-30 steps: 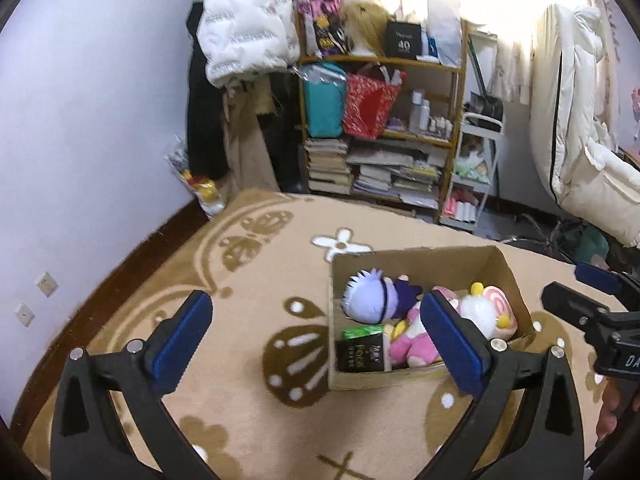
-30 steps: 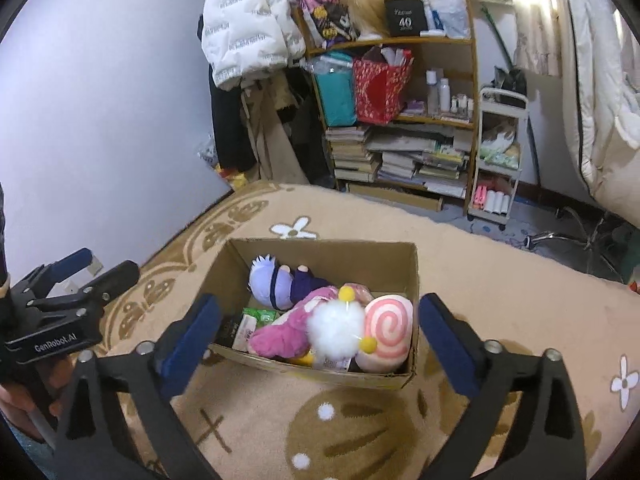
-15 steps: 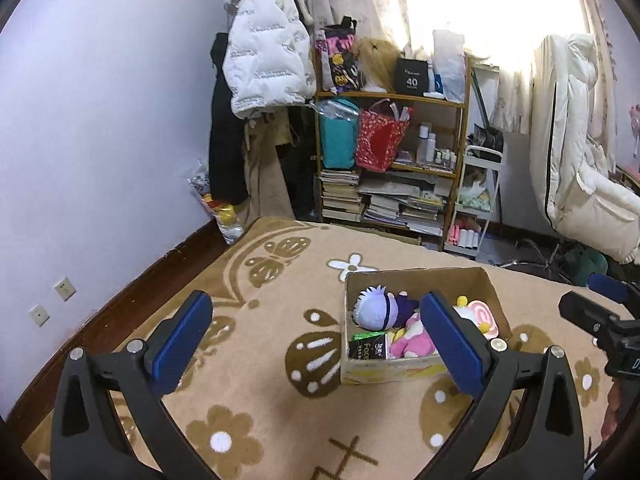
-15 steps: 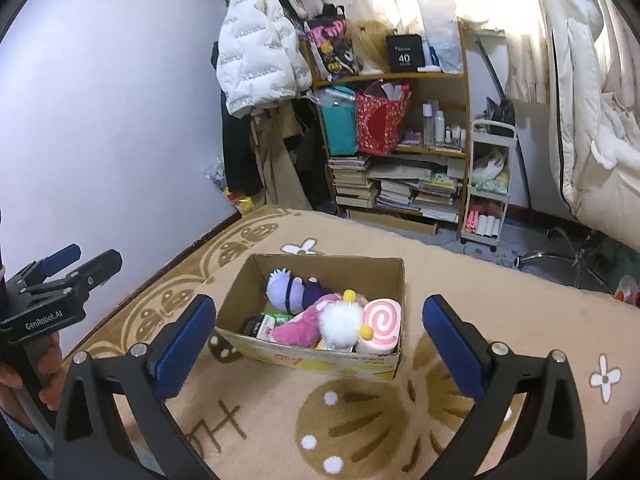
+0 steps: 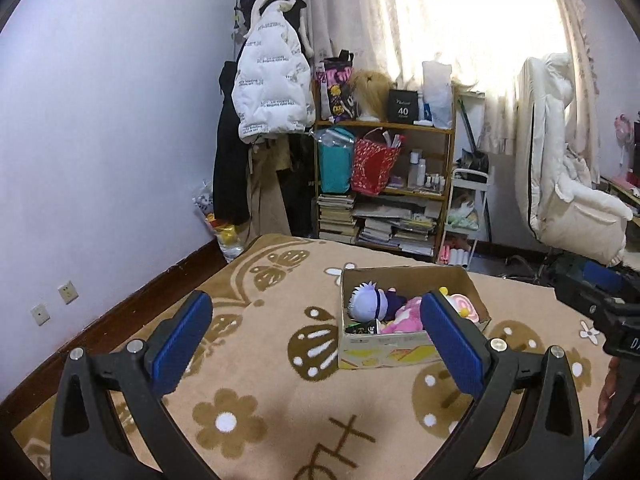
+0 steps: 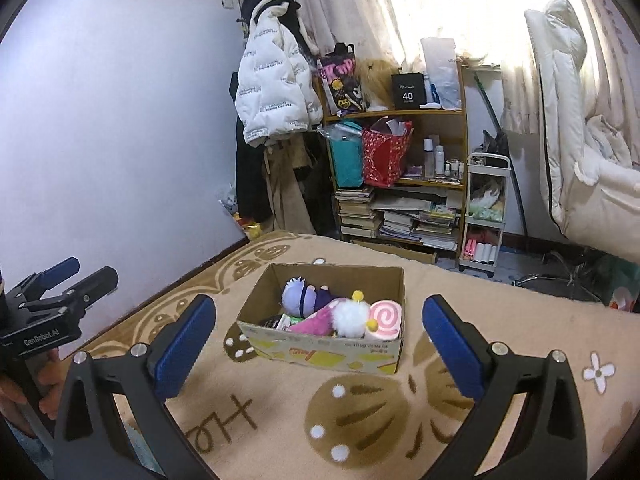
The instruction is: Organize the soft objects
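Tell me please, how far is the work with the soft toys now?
It looks nearly done. The cardboard box on the carpet already holds the purple-haired doll, the pink plush, the white fluffy toy and the pink swirl plush. Nothing is in hand: the left gripper and the right gripper are both open and empty. No loose toy shows on the carpet.

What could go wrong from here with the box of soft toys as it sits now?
1. The pink swirl plush and white fluffy plush are piled near the rim of the cardboard box; a lift or nudge might spill them.
2. Both the left gripper and right gripper are open and empty, away from the box; gripping only one thin wall could tip or buckle it.
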`<state>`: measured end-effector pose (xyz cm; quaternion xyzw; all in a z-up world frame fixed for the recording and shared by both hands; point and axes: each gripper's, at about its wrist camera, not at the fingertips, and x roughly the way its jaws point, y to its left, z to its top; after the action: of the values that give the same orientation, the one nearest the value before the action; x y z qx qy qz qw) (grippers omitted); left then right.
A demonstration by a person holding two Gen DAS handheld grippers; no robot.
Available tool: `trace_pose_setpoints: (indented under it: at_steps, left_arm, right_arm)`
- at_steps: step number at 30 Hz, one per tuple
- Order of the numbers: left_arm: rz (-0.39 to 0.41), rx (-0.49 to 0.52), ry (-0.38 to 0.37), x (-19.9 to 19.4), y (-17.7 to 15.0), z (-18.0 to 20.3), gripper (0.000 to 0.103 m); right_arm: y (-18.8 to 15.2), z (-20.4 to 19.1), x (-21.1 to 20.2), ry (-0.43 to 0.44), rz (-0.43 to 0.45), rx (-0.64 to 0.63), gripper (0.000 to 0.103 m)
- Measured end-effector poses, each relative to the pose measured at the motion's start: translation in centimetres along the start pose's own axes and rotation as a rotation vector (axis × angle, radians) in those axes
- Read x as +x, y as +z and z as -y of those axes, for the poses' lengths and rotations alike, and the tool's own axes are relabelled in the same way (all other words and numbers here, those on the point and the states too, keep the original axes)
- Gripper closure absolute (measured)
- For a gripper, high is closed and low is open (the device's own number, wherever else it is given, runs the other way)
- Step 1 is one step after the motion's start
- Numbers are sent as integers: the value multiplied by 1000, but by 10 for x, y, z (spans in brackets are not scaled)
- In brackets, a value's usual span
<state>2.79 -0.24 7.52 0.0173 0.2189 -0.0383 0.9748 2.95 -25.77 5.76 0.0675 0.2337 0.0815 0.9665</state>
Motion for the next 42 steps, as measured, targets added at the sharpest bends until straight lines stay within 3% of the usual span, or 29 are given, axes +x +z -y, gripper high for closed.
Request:
trace_pose_setpoints:
  at_steps: [5,14,20,26,42]
  left_arm:
    - [42,-6,12,-16,-17,-1,0]
    - [45,1,3,-21,-39,3,0]
    - [30,-47,-13,-14,-56,1,0]
    - [-22,-13,18,4,-69,8,0]
    - [-56,-1,-9,18,-74,13,0]
  right_arm:
    - [-23,-3,-11,-12,24,-22,0]
    - [-48,7,-15,-2,28,21,0]
    - [-60,17,-12,-16,22,41,0]
    - [-71,31,-10,-19,30,69,0]
    - [-76,39,-5,-44,1,103,0]
